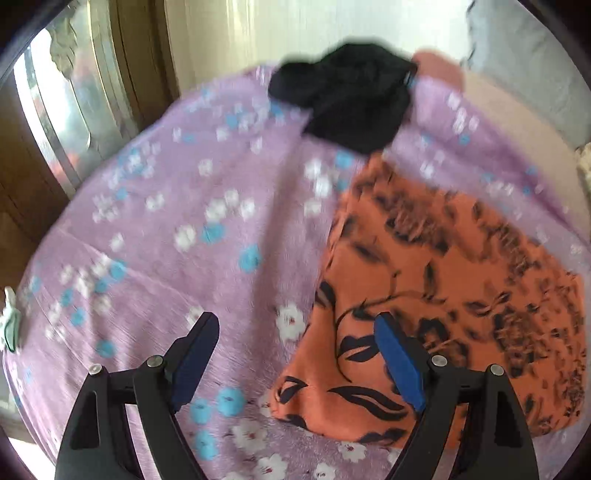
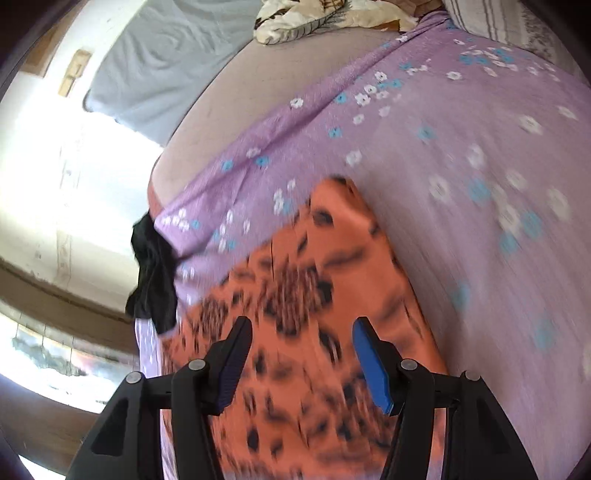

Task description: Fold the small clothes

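Note:
An orange garment with a black leaf print (image 1: 436, 291) lies flat on a purple flowered bedsheet (image 1: 177, 229). My left gripper (image 1: 295, 328) is open and empty, hovering above the garment's near left edge. A crumpled black garment (image 1: 347, 92) lies at the far edge of the bed. In the right wrist view the orange garment (image 2: 306, 295) fills the lower middle, and my right gripper (image 2: 303, 332) is open and empty just above it. The black garment (image 2: 153, 273) hangs at the bed's left edge there.
A grey pillow (image 2: 162, 62) and a floral blanket (image 2: 321, 18) lie at the head of the bed. A wooden cabinet with a mirrored door (image 1: 55, 110) stands left of the bed. The bedsheet (image 2: 480, 184) stretches out to the right.

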`<act>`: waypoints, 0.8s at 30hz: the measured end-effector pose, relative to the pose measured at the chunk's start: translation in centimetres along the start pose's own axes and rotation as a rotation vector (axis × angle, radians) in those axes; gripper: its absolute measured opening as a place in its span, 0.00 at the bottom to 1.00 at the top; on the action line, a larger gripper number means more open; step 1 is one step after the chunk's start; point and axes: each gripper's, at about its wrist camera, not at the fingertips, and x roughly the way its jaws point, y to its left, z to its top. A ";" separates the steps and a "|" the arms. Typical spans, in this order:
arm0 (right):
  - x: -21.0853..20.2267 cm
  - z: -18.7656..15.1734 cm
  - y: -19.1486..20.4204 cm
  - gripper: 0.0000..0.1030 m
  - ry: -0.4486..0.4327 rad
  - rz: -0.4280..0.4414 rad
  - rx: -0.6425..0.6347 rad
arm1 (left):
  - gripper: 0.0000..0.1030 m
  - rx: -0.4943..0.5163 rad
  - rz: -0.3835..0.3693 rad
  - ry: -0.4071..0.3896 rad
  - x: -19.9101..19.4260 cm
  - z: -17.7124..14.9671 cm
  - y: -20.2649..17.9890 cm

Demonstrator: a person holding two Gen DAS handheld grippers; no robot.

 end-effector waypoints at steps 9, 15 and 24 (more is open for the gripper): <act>6.7 4.3 -1.9 0.63 -0.068 -0.158 0.095 | 0.91 -0.193 -0.097 0.142 2.5 0.1 3.0; 7.0 0.8 8.7 0.63 -0.083 -0.068 -0.183 | 0.91 -0.180 -0.045 0.094 0.1 0.1 3.3; 18.1 -12.2 24.2 0.63 0.320 0.312 -0.307 | 0.91 -0.224 -0.073 0.153 1.1 -0.2 5.7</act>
